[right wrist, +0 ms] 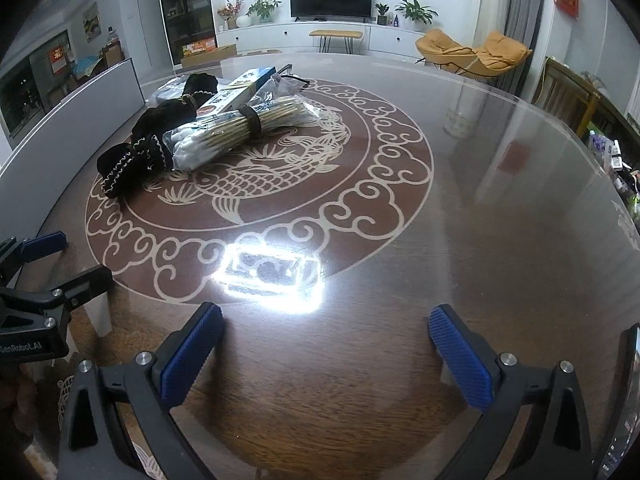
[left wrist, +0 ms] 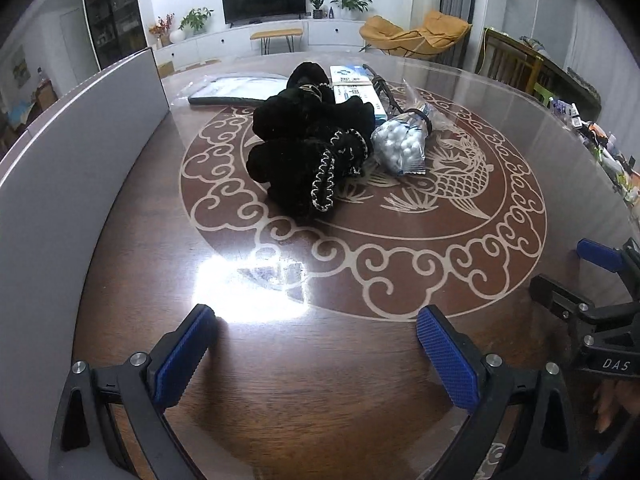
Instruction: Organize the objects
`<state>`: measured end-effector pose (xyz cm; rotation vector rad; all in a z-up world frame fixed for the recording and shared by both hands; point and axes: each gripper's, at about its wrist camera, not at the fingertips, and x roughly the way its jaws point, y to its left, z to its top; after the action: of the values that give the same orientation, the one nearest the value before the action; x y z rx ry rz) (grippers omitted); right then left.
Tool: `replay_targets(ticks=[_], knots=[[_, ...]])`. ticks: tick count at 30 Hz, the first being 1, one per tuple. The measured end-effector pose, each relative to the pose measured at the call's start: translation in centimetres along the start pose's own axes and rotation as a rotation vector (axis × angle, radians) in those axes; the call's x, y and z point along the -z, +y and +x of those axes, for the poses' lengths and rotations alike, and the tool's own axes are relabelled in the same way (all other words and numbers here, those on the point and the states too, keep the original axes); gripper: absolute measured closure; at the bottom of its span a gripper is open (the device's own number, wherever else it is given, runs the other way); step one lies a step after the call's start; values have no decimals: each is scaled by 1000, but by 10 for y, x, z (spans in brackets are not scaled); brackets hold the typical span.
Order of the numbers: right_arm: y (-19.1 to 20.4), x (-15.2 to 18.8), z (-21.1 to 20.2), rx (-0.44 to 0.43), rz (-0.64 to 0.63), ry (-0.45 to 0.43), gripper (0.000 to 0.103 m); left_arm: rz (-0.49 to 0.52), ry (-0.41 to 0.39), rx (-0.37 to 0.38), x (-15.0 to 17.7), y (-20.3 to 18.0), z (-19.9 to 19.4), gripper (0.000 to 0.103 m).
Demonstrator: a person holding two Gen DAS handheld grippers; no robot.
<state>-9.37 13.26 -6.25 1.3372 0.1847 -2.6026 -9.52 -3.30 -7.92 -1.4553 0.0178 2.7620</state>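
1. Left gripper (left wrist: 316, 344) hovering low over the near edge of the round table (left wrist: 500, 340), jaws spread wide, nothing between the ribbed blue pads (left wrist: 182, 360)
2. Right gripper (right wrist: 326, 346) likewise spread wide and empty, just beside the left one, over bare glossy wood
3. Clutter heaped in one pile near the table centre, well apart from both tools: straight ahead of the left gripper, ahead and off to the left of the right one
4. Left hand judged the nearer and better lined up for a first pick; black velvet pouch (left wrist: 308, 152) at the front of the pile on that side
5. Bag of cotton swabs (right wrist: 224, 136) touching the pouch, long axis running diagonally away to the right in the right wrist view, white tips toward the cameras, wooden stems bound by a dark band
6. Blue and white box (left wrist: 354, 88) lying behind the pouch, flat and rigid; a dark flat case (left wrist: 236, 90) further left, exact nature hard to tell
7. Pouch soft, plush, trimmed with pale stitched braid, likely to crumple under the pads; swab wrapper thin, crinkly, likely slippery
8. Tabletop hard, reflective, inlaid with fish and cloud scrollwork, strong lamp glare near the grippers
9. Grey panel (left wrist: 80, 160) standing along the left rim, purpose unclear
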Motion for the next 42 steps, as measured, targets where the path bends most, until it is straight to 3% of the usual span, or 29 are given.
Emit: replay_targets(ticks=[42], knots=[[-1,0,0,7,9,1,0,-1,-3,-2,1,1,3,0]])
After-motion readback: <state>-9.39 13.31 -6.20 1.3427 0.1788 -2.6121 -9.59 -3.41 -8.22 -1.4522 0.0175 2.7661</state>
